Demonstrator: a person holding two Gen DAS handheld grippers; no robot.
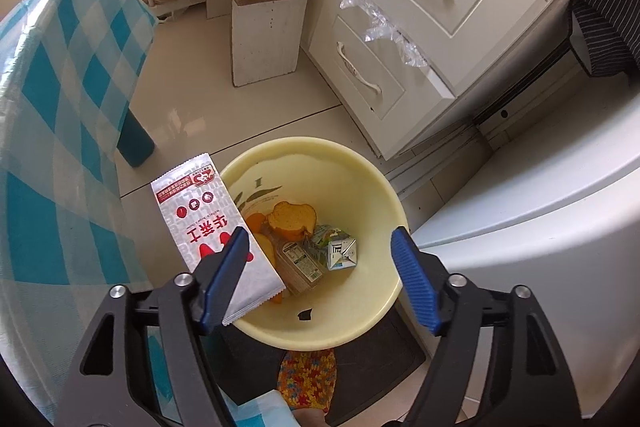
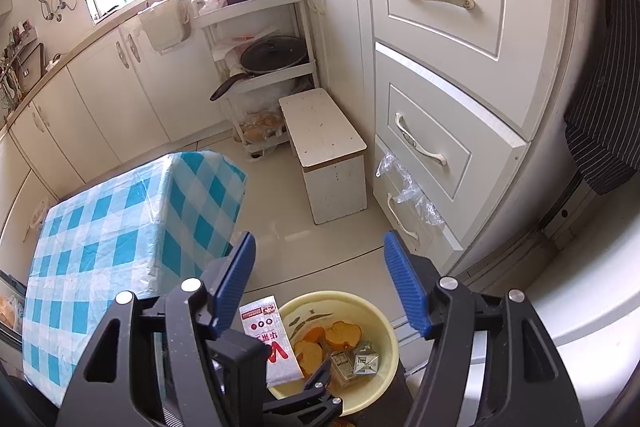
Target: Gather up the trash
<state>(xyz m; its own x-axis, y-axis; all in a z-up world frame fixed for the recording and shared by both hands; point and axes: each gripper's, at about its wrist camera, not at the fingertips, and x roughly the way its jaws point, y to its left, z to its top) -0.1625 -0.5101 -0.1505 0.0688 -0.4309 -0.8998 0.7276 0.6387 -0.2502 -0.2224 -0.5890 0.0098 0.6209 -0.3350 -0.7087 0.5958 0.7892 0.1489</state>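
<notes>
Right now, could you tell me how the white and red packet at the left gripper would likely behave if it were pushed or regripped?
The white and red packet looks thin and flat with crimped ends, so it is probably light and floppy. Its film surface may be slippery. It leans over the yellow bin's rim against one of the left gripper's open fingers, so a nudge would likely tip it in.

I note a glossy plastic sachet (image 1: 208, 223), a smooth matt yellow plastic bin (image 1: 384, 195), ribbed blue rubbery pads (image 1: 412, 279) on matt black arms, checked cloth (image 1: 60, 107), glossy floor tiles (image 1: 192, 99), and crinkled clear film (image 1: 380, 27).
</notes>
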